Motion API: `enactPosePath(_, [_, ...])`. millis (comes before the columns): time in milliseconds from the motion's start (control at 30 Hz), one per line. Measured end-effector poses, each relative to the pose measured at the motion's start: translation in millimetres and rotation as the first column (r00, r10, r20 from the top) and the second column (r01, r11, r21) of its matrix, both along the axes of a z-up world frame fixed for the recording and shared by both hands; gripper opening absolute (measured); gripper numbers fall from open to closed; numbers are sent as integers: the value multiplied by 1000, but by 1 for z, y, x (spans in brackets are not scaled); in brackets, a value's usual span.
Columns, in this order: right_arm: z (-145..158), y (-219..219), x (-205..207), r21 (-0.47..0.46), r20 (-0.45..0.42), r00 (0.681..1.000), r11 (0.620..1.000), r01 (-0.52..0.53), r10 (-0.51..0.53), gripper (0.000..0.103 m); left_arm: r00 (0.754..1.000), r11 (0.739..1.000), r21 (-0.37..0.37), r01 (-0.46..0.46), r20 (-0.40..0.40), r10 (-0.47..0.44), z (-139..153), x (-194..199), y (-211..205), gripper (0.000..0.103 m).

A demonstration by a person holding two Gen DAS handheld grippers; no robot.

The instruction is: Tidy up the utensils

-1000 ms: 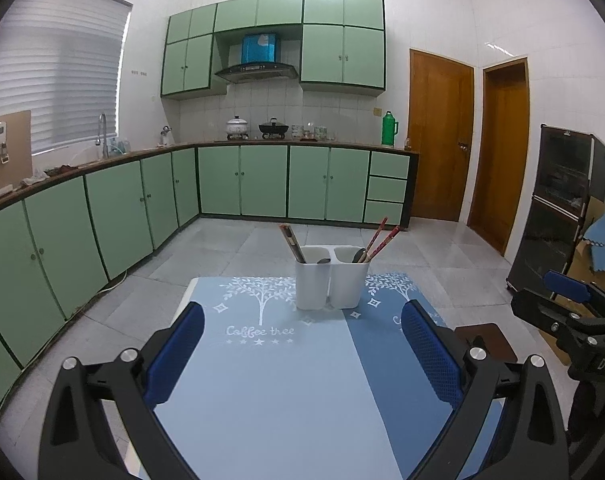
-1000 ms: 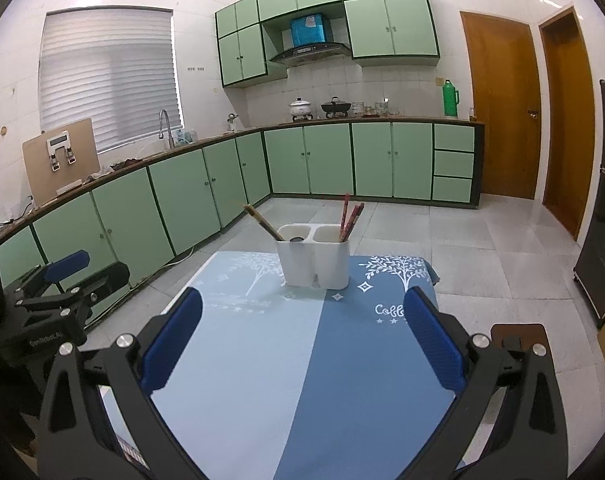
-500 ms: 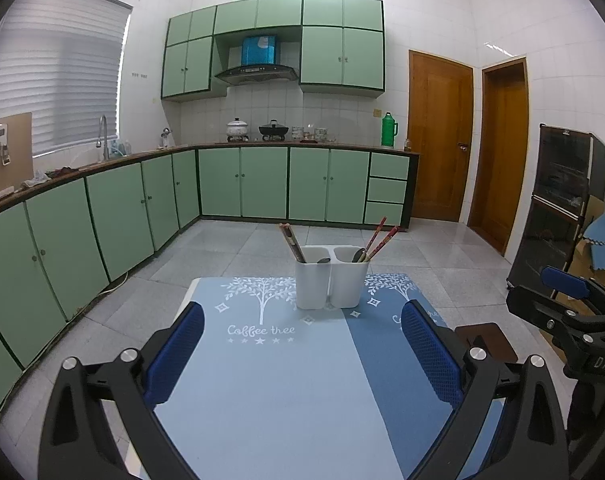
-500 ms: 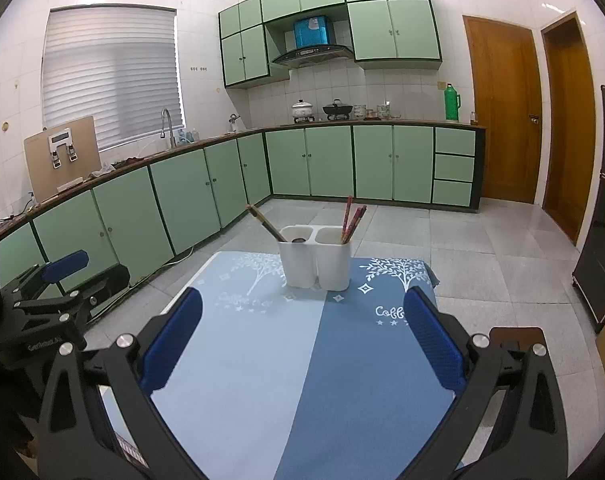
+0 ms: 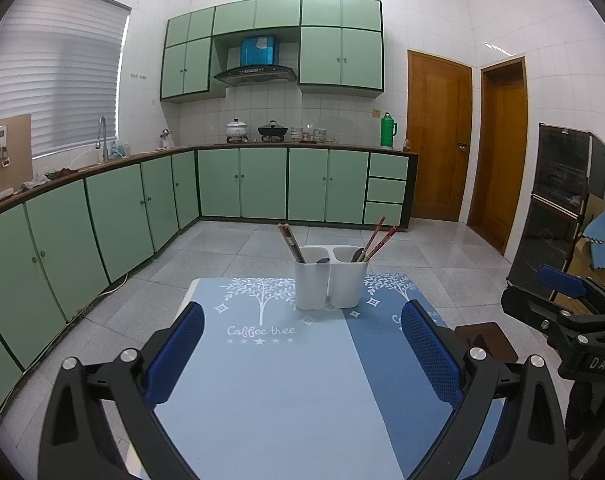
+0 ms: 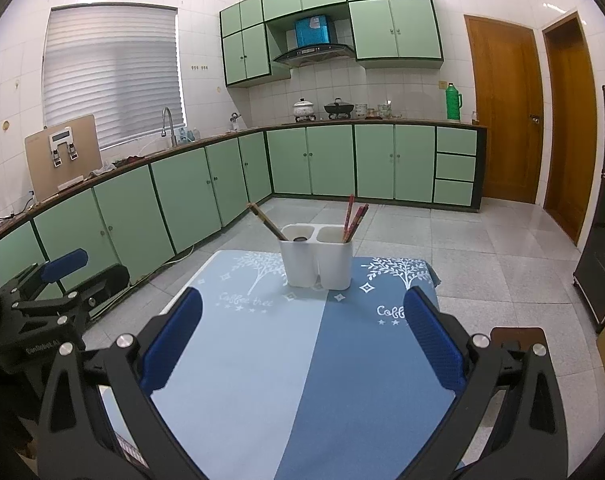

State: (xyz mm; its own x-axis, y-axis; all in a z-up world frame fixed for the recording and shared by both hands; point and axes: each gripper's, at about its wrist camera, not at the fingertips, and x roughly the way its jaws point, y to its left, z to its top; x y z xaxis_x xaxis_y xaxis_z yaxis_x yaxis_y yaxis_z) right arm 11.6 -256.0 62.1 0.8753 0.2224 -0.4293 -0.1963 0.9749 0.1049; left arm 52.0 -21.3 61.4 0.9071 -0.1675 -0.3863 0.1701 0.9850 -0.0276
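A white two-cup utensil holder (image 5: 331,278) (image 6: 315,258) stands near the far edge of a table with a blue cloth (image 5: 286,392) (image 6: 302,368). Brown chopsticks (image 5: 291,242) (image 6: 267,221) and a spoon lean in its left cup. Red chopsticks (image 5: 378,237) (image 6: 353,218) and another spoon sit in the right cup. My left gripper (image 5: 302,328) is open and empty over the near part of the table. My right gripper (image 6: 302,312) is open and empty too, well short of the holder. Each gripper shows at the edge of the other's view.
Green floor cabinets (image 5: 122,216) run along the left and back walls under a worktop with a sink and pots. Two wooden doors (image 5: 438,136) stand at the right. A dark glass cabinet (image 5: 558,200) is by the right wall. A brown stool (image 5: 486,340) sits right of the table.
Both views have tilted up very slightly. The holder, the utensils and both open grippers stay as they were.
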Motion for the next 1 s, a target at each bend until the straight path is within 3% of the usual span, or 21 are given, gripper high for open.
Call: enactPosePath(1000, [-2,4,1,3,-4,1000,1000,-3,3,98,1000,1000,3,7,-9,-7,0,3,-1,97])
